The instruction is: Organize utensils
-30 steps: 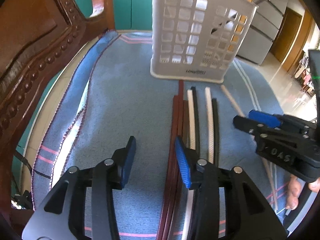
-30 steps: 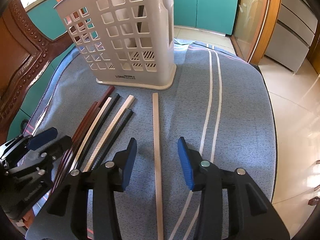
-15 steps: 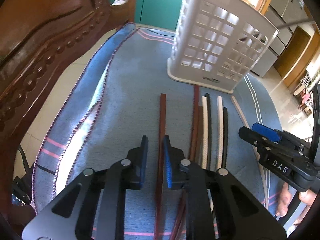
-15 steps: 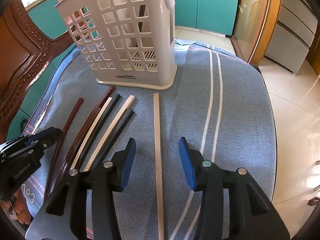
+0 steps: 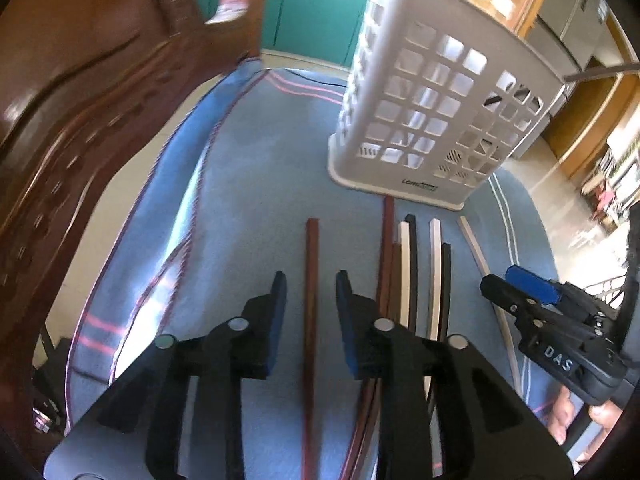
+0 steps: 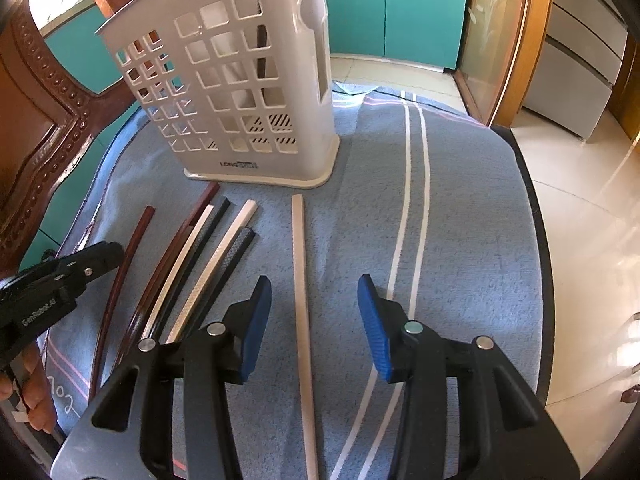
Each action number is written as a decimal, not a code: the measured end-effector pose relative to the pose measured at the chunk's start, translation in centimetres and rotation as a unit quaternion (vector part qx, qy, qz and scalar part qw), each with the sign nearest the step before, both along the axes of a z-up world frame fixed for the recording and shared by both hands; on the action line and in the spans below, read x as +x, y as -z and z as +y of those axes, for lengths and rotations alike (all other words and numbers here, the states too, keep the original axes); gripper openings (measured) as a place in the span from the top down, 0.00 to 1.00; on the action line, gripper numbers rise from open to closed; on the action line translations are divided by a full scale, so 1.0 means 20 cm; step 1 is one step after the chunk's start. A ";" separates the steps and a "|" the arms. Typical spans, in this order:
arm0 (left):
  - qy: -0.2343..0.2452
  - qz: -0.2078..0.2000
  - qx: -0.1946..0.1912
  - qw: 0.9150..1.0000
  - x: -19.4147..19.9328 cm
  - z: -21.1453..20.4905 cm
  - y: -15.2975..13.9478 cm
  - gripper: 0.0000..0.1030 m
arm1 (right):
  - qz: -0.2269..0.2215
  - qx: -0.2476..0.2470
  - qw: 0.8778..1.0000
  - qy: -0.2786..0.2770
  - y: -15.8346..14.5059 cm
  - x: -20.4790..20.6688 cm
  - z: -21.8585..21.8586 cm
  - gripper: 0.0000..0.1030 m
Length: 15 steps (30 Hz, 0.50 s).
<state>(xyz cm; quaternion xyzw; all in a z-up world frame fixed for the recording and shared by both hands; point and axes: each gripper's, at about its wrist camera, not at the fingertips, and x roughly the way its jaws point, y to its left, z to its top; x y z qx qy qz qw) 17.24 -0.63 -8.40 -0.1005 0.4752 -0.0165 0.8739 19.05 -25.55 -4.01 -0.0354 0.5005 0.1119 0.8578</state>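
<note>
Several chopsticks lie on a blue cloth in front of a white slotted utensil basket [image 5: 432, 120] [image 6: 248, 100]. One reddish-brown chopstick [image 5: 311, 300] [image 6: 120, 280] lies apart to the left, between the open fingers of my left gripper [image 5: 310, 300]. A bundle of brown, white and black chopsticks [image 5: 412, 276] [image 6: 200, 264] lies beside it. A pale wooden chopstick [image 6: 302, 300] [image 5: 476, 248] lies apart on the right, between the open fingers of my right gripper [image 6: 314, 316]. The basket holds a dark chopstick [image 6: 261, 52].
A carved wooden chair back [image 5: 80, 100] [image 6: 36, 120] stands close on the left. The blue cloth [image 6: 460, 220] ends at a dark table edge on the right, with tiled floor beyond. Teal cabinets stand behind the basket.
My left gripper shut on the reddish-brown chopstick and slid it left out of the bundle, then opened around it. My right gripper stayed open over the pale chopstick.
</note>
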 end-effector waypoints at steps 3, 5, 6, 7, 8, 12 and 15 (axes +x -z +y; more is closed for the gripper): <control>-0.006 0.023 0.011 1.000 0.07 -0.01 0.02 0.73 | 0.000 -0.010 1.000 -0.005 0.01 0.05 0.04 0.57; -0.013 0.025 0.007 1.000 0.09 -0.01 0.02 0.73 | 0.004 -0.017 1.000 0.000 0.03 0.09 0.05 0.57; -0.012 0.027 0.009 1.000 0.11 -0.02 0.01 0.72 | 0.007 -0.025 1.000 0.004 0.04 0.11 0.06 0.57; -0.011 0.027 0.009 1.000 0.11 -0.03 0.01 0.71 | 0.004 -0.031 1.000 0.004 0.04 0.12 0.06 0.57; -0.008 0.026 0.014 1.000 0.11 -0.04 0.01 0.69 | 0.001 -0.045 0.999 0.002 0.04 0.13 0.08 0.62; 0.007 0.021 0.040 0.999 0.12 -0.12 0.01 0.60 | -0.002 -0.061 0.998 -0.012 0.05 0.12 0.12 0.81; 0.008 0.009 0.068 0.998 0.13 -0.17 0.02 0.64 | -0.001 -0.061 0.998 -0.017 0.05 0.11 0.14 0.94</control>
